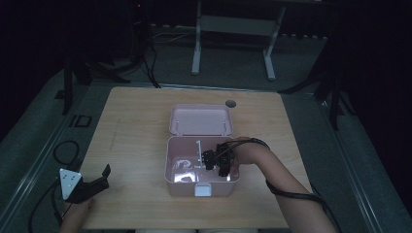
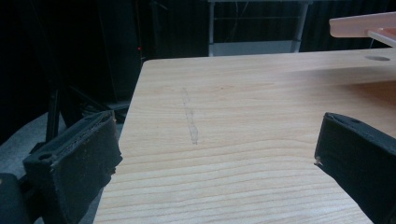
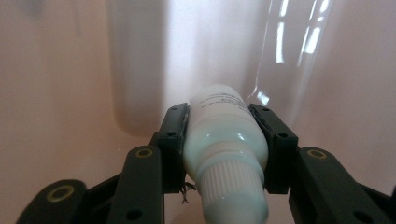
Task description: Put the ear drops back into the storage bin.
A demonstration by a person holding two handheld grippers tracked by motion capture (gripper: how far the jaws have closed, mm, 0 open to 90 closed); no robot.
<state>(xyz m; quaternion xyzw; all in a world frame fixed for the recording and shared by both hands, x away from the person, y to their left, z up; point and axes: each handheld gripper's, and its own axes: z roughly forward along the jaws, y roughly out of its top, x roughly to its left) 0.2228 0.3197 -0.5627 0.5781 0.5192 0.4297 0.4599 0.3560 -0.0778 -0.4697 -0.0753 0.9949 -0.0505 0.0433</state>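
Observation:
A pink plastic box [image 1: 170,167] with its lid [image 1: 200,120] swung open stands in the middle of the wooden table. My right gripper [image 1: 216,162] reaches down inside the box. In the right gripper view its jaws are shut on a small white bottle [image 3: 224,135] with a ribbed white cap [image 3: 231,193], held just above the pink box floor [image 3: 60,84]. My left gripper [image 1: 94,182] rests at the table's front left corner. Its black pads [image 2: 77,163] stand wide apart over bare wood, nothing between them.
A white latch [image 1: 202,190] sits on the box's front wall. A round grommet hole [image 1: 231,103] lies behind the lid. The table's left edge [image 2: 128,121] runs close beside the left gripper. A white desk frame [image 1: 233,29] stands beyond the table.

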